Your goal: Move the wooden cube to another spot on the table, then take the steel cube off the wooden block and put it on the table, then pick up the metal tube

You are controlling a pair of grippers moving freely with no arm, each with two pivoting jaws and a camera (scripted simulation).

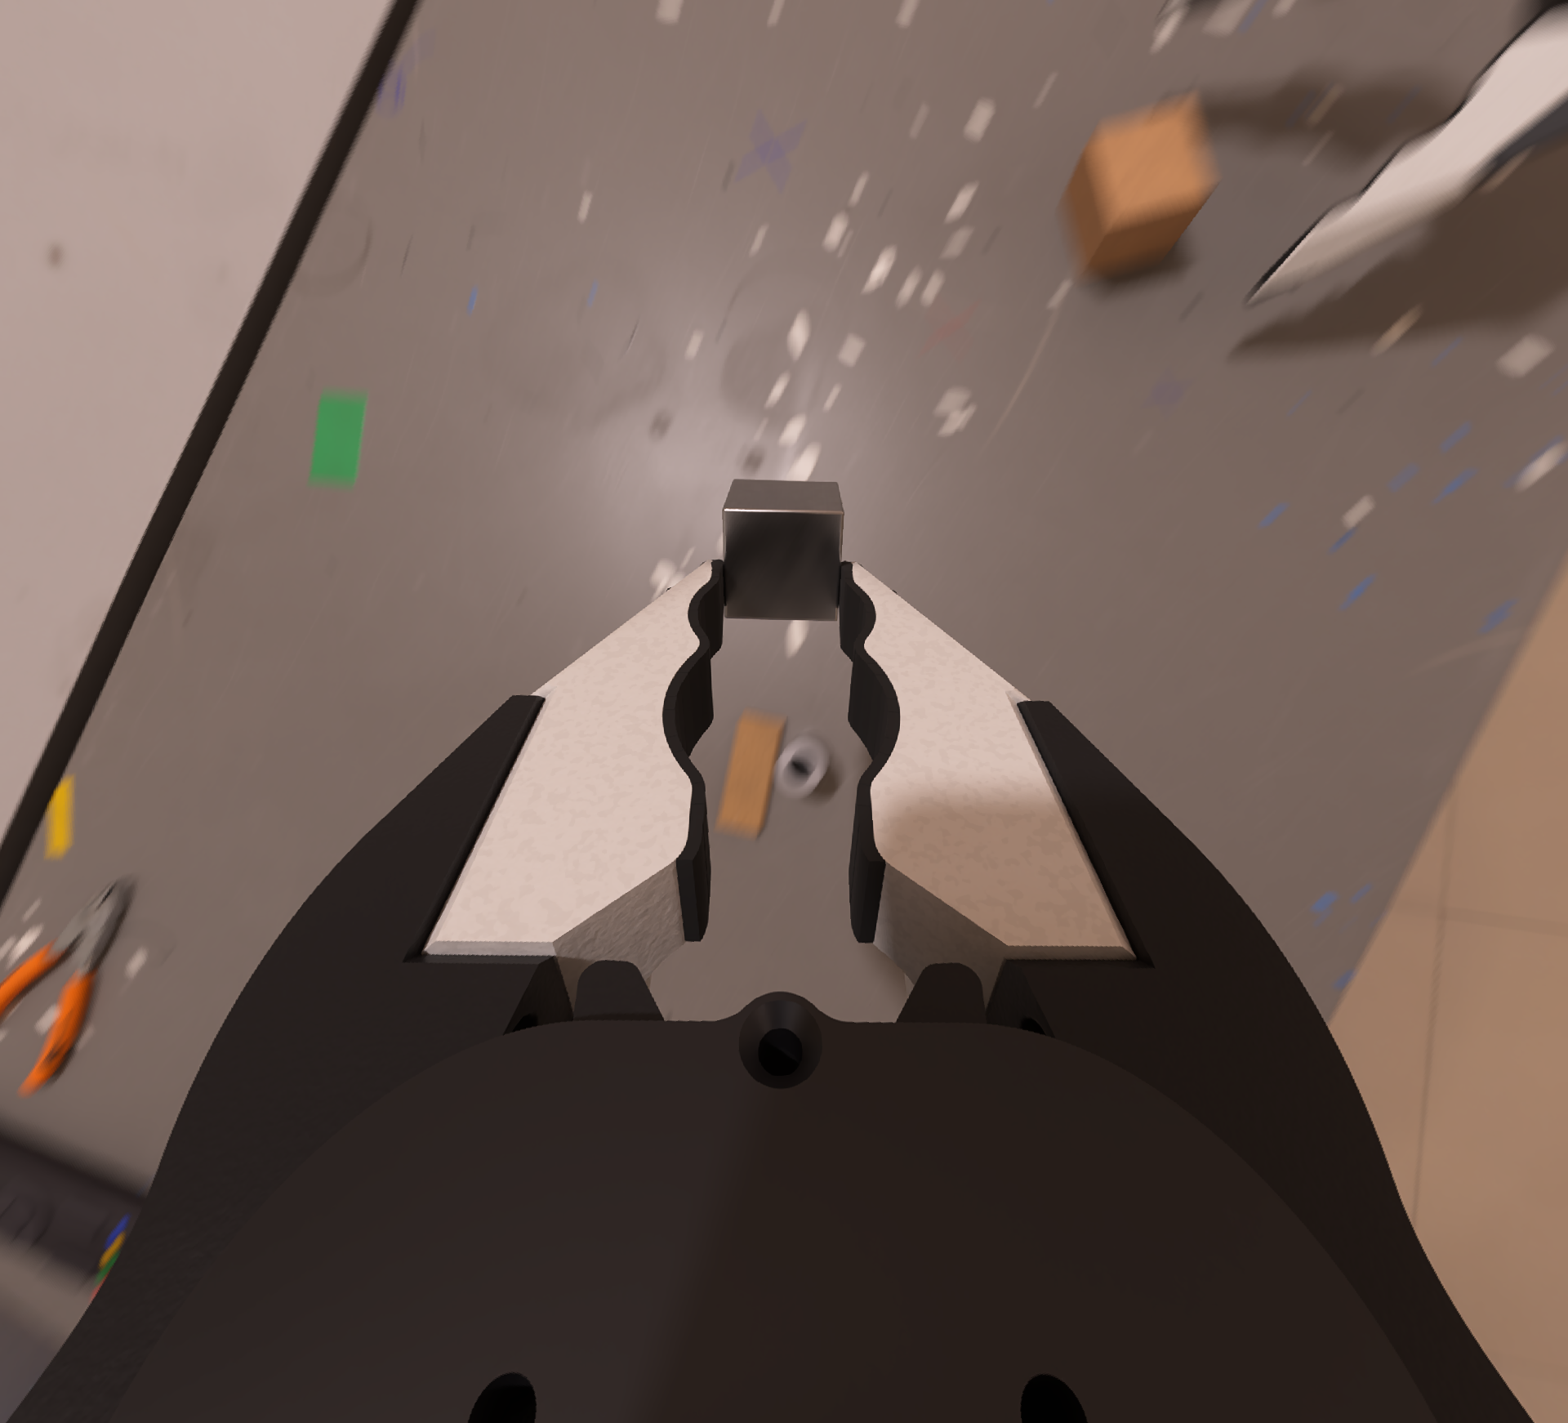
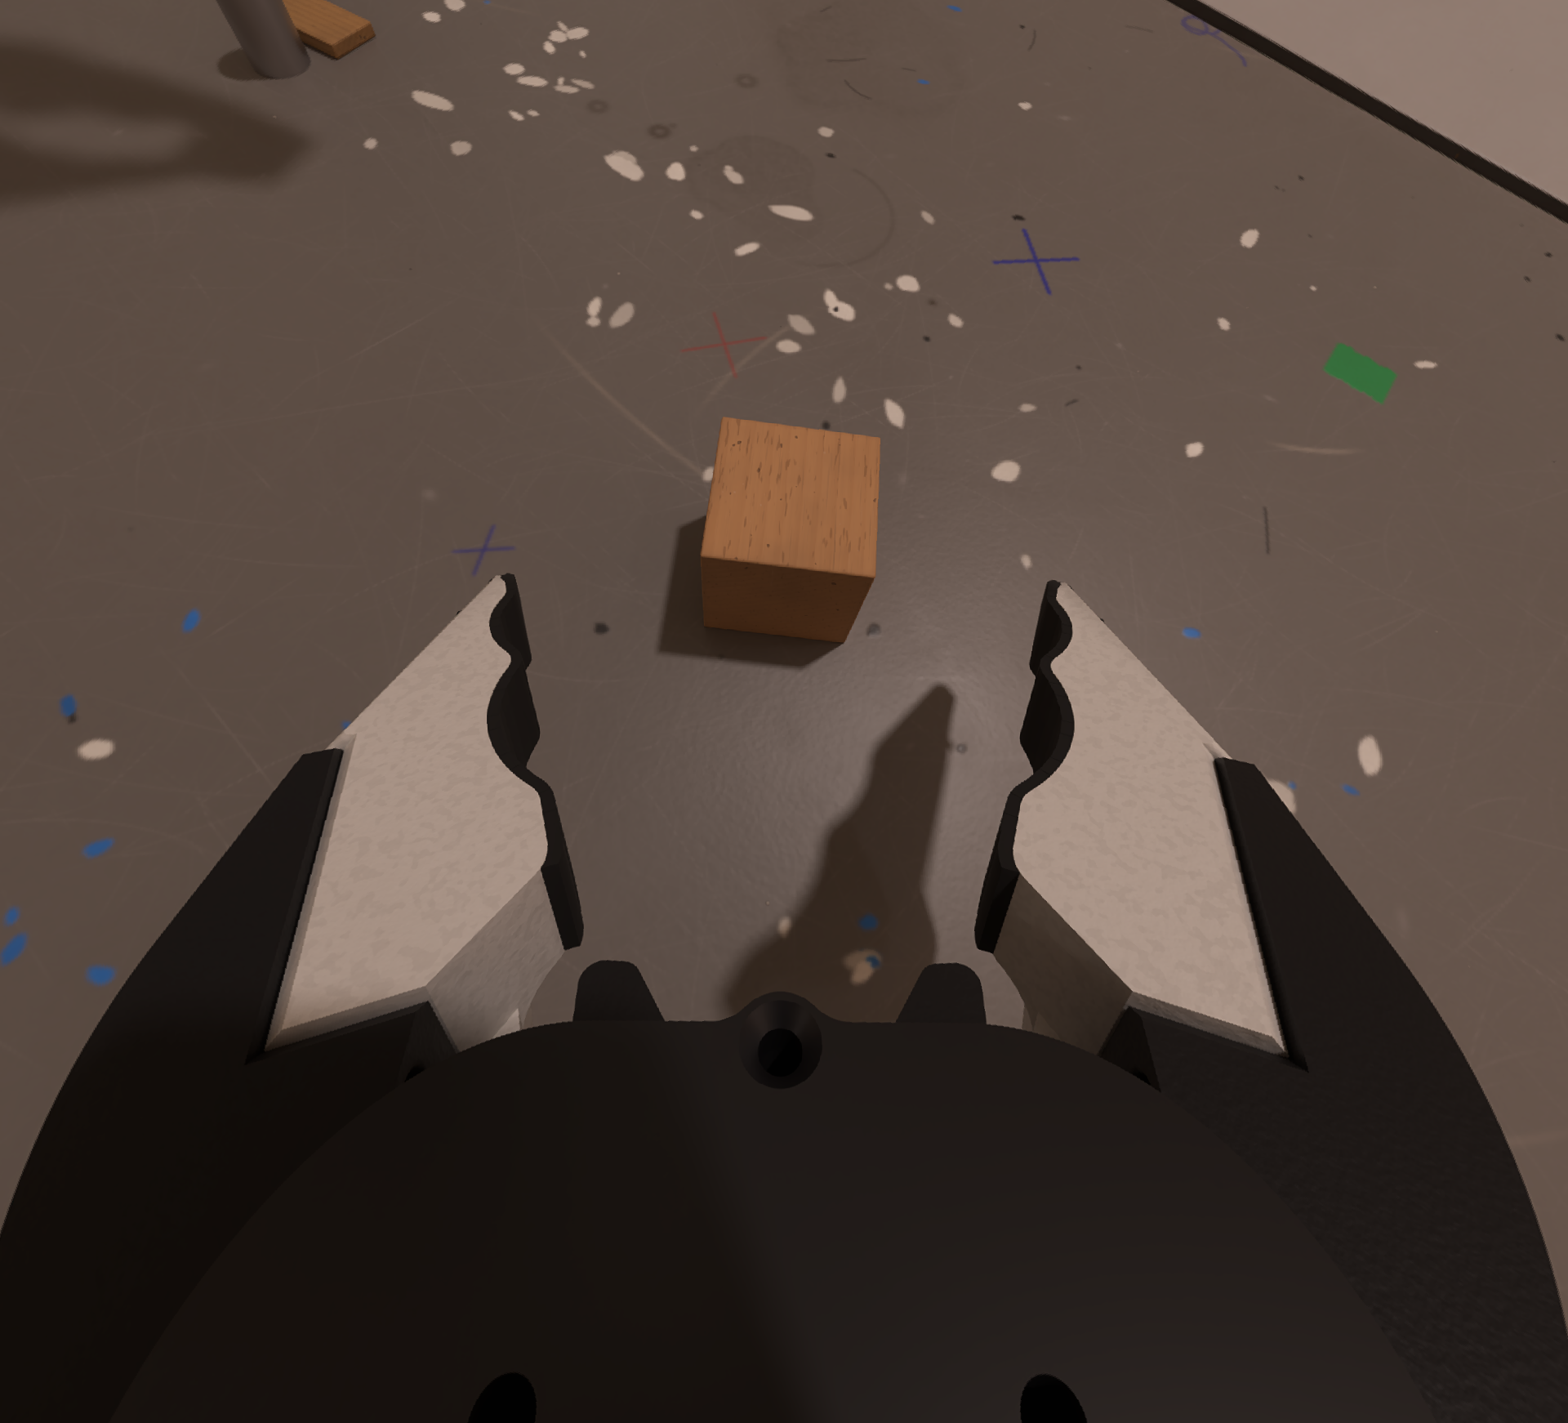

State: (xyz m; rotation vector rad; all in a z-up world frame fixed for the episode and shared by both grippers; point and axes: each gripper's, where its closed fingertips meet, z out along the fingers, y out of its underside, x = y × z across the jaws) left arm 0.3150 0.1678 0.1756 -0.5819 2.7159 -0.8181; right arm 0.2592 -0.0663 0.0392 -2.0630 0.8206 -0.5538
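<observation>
Your left gripper [image 1: 781,584] has its tips clamped on the steel cube [image 1: 781,550], lifted off the table [image 1: 543,211]. It's smooth, hard metal, probably heavy for its size and slippery, so I'd keep the squeeze on those flat sides. Below and behind the tips sit the thin wooden block [image 1: 748,774] and the metal tube [image 1: 803,764], a stiff round pipe standing upright; I'd grab it across the middle. Your right gripper [image 2: 779,584] is wide open and empty, with the grainy wooden cube [image 2: 791,529] just ahead of its tips.
</observation>
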